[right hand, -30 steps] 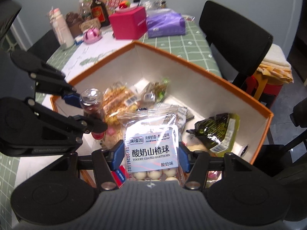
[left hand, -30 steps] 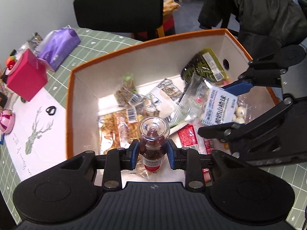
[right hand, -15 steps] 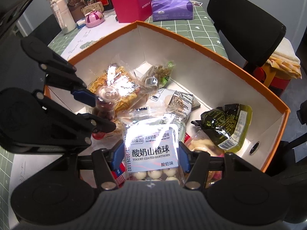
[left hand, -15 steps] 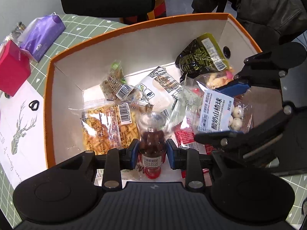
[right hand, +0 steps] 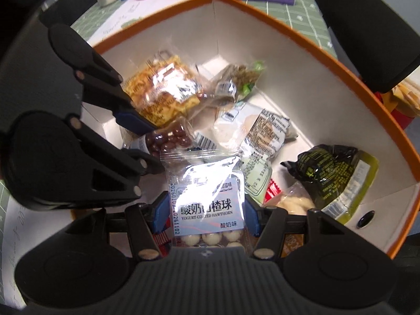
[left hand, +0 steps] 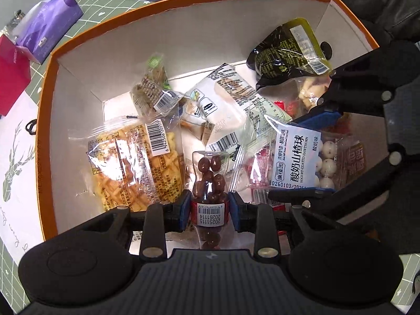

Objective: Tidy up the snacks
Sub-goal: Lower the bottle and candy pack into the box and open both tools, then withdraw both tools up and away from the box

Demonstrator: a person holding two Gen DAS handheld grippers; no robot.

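Snacks are pinched in both claws over the orange box [left hand: 47, 84]. Left gripper [left hand: 209, 211] clamps a small bottle of chocolate balls [left hand: 209, 183] at its labelled neck; right gripper [right hand: 206, 218] squeezes a yogurt-coated hawthorn bag [right hand: 207, 204]. From the bottle, a waffle packet [left hand: 136, 162] lies at 10 o'clock, a white wrapped bun [left hand: 223, 105] at 12, and a dark green pouch [left hand: 288, 50] at 1.

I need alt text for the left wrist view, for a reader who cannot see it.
The left tool grips a small clear bottle of brown candies over an orange box with white walls, full of snack packets. On the right, the right tool holds a bag of yogurt-coated hawthorn balls.
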